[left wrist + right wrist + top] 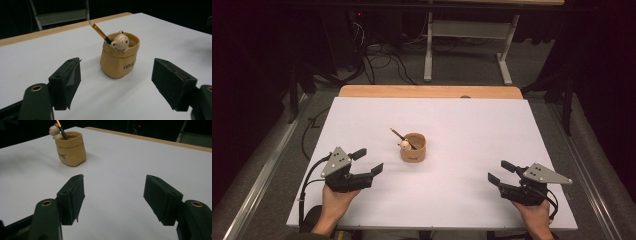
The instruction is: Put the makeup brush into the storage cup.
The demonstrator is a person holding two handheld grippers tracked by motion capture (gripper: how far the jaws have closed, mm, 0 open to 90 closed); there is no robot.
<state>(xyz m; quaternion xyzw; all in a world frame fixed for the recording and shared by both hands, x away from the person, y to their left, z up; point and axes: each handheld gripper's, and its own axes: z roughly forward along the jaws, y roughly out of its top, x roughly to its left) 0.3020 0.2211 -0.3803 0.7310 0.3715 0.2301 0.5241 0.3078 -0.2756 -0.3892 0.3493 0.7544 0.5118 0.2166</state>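
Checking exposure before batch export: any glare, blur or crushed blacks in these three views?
High view: white table evenly lit, no glare, surroundings near black, image soft. Left gripper view: tan pen pot fairly sharp, soft shadow to its right, background crushed. Right gripper view: near jaws slightly soft, pot's lettering unreadable, dim overall.

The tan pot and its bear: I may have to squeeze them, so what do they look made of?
The tan pot looks like matte moulded ceramic or resin shaped as a folded sack. The bear looks like smooth, slightly glossy ceramic. Neither is certain.
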